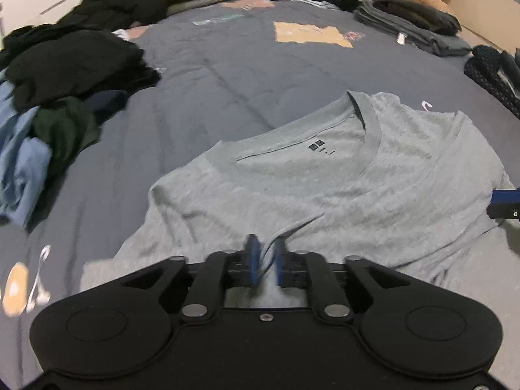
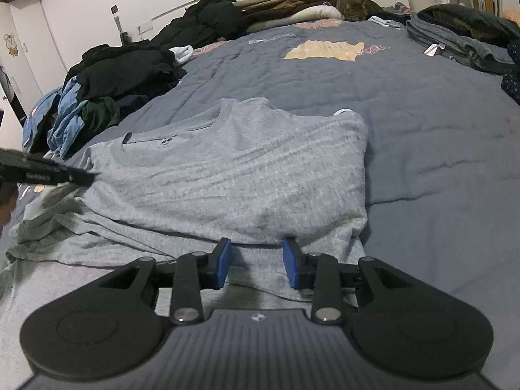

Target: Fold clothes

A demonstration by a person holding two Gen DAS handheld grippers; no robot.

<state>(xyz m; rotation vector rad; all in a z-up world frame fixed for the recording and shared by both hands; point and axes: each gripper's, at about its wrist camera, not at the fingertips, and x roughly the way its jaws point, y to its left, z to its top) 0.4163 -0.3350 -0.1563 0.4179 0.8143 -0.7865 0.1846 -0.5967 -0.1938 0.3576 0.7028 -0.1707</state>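
A grey T-shirt [image 1: 325,175] lies front-up on the bed, collar pointing away from me. In the right wrist view the T-shirt [image 2: 227,169] has its right side folded over onto the body, and its left side is bunched. My left gripper [image 1: 266,260] is shut on a pinched ridge of the shirt's fabric near its left side. My right gripper [image 2: 257,265] is open, its blue pads wide apart just above the shirt's lower part. Each gripper shows at the edge of the other's view: the right gripper [image 1: 507,204] and the left gripper [image 2: 48,172].
The bed is covered by a blue-grey quilt [image 1: 211,74]. A heap of black, green and light blue clothes [image 1: 74,65] lies at the left. A stack of folded grey garments [image 1: 416,29] and a dark dotted garment [image 1: 490,71] sit at the back right. Pillows line the headboard.
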